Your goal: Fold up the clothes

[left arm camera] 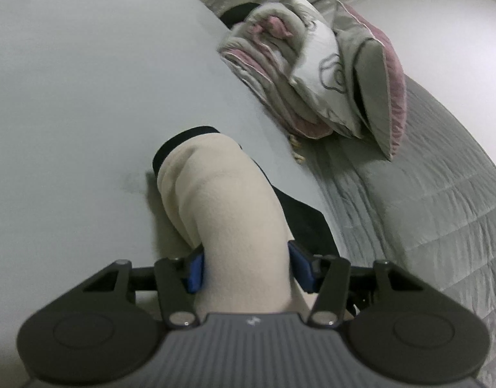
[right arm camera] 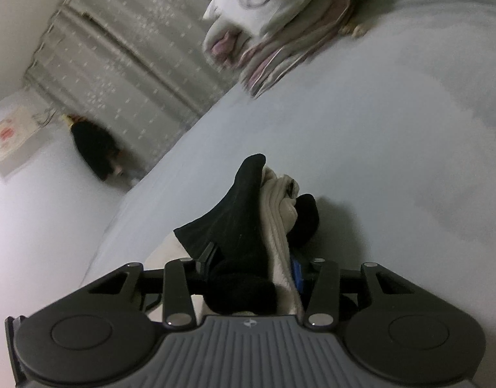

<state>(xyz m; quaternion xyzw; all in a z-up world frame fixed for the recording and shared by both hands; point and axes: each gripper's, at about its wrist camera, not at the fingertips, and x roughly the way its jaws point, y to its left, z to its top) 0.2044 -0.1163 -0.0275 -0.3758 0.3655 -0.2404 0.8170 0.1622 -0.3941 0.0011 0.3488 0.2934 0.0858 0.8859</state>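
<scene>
The left tongs (left arm camera: 246, 266) are clamped on a cream fold of the cream-and-black garment (left arm camera: 222, 200), blue pads pressing both sides. The right tongs (right arm camera: 252, 266) are clamped on a bunched black and cream part of the same garment (right arm camera: 248, 213). The garment lies on the pale grey bed sheet (left arm camera: 86, 97), near the cameras. Folded bedding and pillows (left arm camera: 312, 74) are stacked farther away, to the right in the left view.

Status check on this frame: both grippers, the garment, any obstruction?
Left gripper shut on cream-and-black garment. Right gripper shut on its bunched black-trimmed edge. Bedding pile lies farther up the bed, apart; nothing in the way.
</scene>
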